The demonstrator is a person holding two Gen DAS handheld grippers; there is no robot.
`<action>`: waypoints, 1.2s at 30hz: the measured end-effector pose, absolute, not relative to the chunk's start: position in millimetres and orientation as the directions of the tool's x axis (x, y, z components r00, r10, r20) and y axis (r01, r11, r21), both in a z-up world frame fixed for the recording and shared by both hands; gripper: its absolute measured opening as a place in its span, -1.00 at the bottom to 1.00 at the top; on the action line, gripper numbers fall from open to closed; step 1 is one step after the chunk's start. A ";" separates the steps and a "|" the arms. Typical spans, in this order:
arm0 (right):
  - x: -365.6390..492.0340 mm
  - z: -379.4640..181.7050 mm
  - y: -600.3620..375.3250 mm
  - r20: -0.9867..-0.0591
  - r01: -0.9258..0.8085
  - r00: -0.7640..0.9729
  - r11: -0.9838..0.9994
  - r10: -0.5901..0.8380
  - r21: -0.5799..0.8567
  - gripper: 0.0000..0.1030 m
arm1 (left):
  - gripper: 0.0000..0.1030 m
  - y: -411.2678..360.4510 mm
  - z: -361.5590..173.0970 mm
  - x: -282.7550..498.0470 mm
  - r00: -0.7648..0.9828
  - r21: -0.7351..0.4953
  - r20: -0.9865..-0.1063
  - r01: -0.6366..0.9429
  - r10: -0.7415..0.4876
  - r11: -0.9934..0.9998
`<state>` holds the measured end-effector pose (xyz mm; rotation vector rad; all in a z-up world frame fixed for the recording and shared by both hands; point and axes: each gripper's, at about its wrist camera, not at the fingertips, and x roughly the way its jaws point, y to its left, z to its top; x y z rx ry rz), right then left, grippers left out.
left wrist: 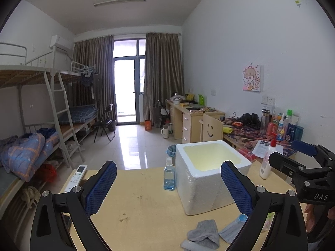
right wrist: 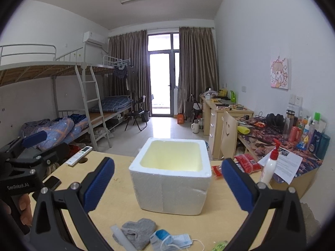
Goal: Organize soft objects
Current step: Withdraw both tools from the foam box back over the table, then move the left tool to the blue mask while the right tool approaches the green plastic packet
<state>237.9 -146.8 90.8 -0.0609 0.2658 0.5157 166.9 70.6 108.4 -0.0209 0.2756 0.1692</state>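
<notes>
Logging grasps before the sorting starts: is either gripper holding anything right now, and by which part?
Nothing is held. The left gripper and right gripper are both open and empty above the wooden table; the grey sock lies untouched.

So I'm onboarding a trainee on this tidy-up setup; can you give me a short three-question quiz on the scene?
1. True or false: the foam box already holds the grey sock.
2. What stands left of the box in the left wrist view: A) blue spray bottle B) kettle C) mug?
3. Fill in: both the left gripper and right gripper are ____.

Key: 1 false, the box is empty and the sock lies on the table; 2 A; 3 open.
</notes>
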 end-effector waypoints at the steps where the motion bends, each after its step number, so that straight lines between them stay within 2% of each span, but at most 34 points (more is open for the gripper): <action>1: 234.7 90.4 -150.1 -0.262 -0.493 0.838 0.870 0.479 0.014 1.00 | 0.97 69.1 109.3 163.6 0.950 0.003 -0.268 -0.164 0.159 0.986; 5: 226.4 83.8 -160.9 -0.257 -0.494 0.837 0.869 0.483 0.026 1.00 | 0.99 61.8 105.7 145.2 0.959 -0.001 -0.249 -0.142 0.137 0.990; 14: 204.3 54.7 -183.3 -0.268 -0.458 0.852 0.888 0.449 0.034 1.00 | 0.99 36.6 73.8 122.3 0.963 -0.008 -0.264 -0.062 0.058 0.998; 23: 186.1 19.2 -192.8 -0.268 -0.391 0.887 0.921 0.376 0.001 1.00 | 0.99 18.1 34.3 104.0 0.967 0.011 -0.245 -0.070 0.070 0.997; 36: 183.3 -6.7 -210.5 -0.303 -0.359 0.887 0.933 0.350 0.025 1.00 | 0.99 -1.8 -4.6 116.4 0.944 -0.017 -0.331 -0.021 0.014 1.000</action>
